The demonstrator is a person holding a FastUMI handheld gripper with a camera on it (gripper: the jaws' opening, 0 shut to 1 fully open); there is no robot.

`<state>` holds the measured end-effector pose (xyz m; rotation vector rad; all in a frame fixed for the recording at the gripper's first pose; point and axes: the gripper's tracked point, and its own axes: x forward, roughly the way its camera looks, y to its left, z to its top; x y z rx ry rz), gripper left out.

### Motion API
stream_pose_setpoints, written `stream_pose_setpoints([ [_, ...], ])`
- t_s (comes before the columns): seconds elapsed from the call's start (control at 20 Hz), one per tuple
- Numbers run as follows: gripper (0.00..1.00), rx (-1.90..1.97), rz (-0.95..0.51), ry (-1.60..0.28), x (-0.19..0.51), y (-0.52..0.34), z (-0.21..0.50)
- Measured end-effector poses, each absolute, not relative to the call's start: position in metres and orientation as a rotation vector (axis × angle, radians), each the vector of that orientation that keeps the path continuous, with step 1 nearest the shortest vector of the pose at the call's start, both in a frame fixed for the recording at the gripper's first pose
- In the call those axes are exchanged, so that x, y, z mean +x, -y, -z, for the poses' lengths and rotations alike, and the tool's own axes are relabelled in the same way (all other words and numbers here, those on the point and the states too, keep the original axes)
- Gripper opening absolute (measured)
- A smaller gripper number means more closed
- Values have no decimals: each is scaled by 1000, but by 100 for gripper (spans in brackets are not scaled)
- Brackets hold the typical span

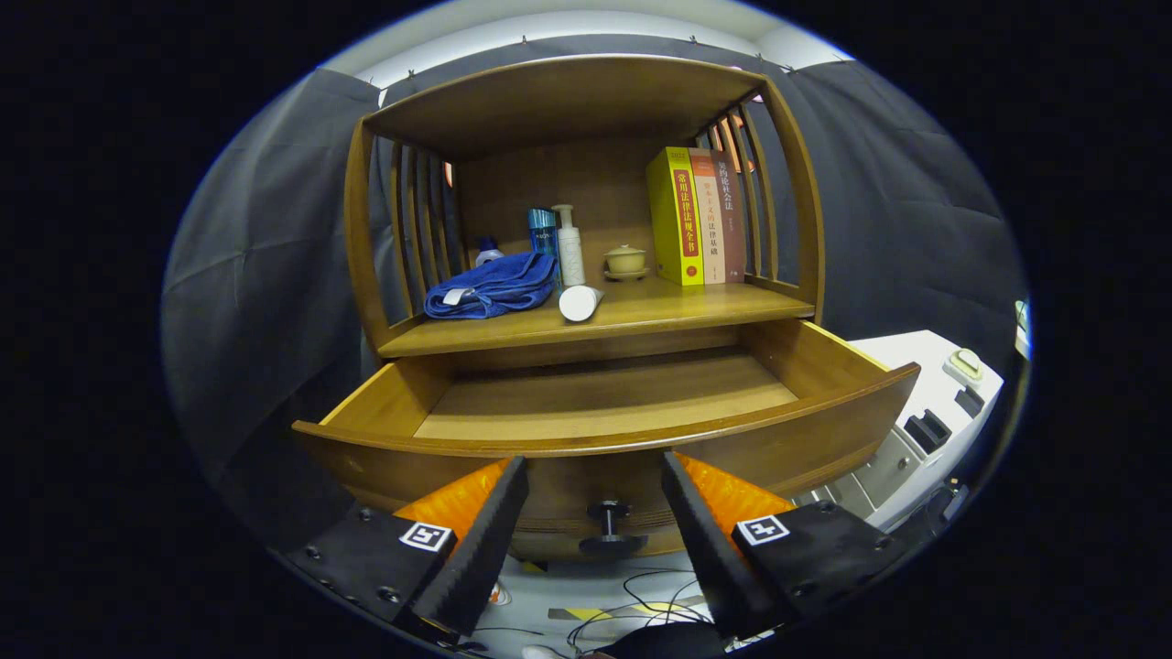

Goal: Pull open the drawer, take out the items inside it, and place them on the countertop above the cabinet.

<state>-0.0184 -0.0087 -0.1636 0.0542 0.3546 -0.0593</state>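
Observation:
The wooden drawer (604,403) stands pulled out just beyond my fingers, and its visible floor is bare. Its dark knob (609,526) sits on the front panel, between my fingertips and a little beyond them. My gripper (595,476) is open and holds nothing. On the countertop (696,311) above the drawer lie a crumpled blue towel (494,286) and a white tube (580,302) on its side, near the front edge.
Further back on the countertop stand a blue bottle (543,233), a white pump bottle (569,245), a small lidded cup (626,261) and three upright books (696,218). A white appliance (925,412) sits right of the drawer. Cables (632,604) lie on the floor below.

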Motion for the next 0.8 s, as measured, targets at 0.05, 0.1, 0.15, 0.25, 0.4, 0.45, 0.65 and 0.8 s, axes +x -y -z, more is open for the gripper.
stream_pose_setpoints([
  [0.05, 97, 49, 59, -352, -14, 8, 162],
  [0.1, 97, 41, 60, -342, -8, 9, 160],
  [0.15, 97, 22, 56, -332, -1, 8, 158],
  [0.25, 97, 1, 53, -353, 11, 11, 163],
  [0.4, 97, 16, 50, -339, 27, 12, 159],
  [0.45, 97, 31, 47, -330, 34, 14, 155],
  [0.65, 96, 61, 42, -316, 60, 16, 153],
  [0.8, 96, 40, 43, -317, 79, 17, 154],
])
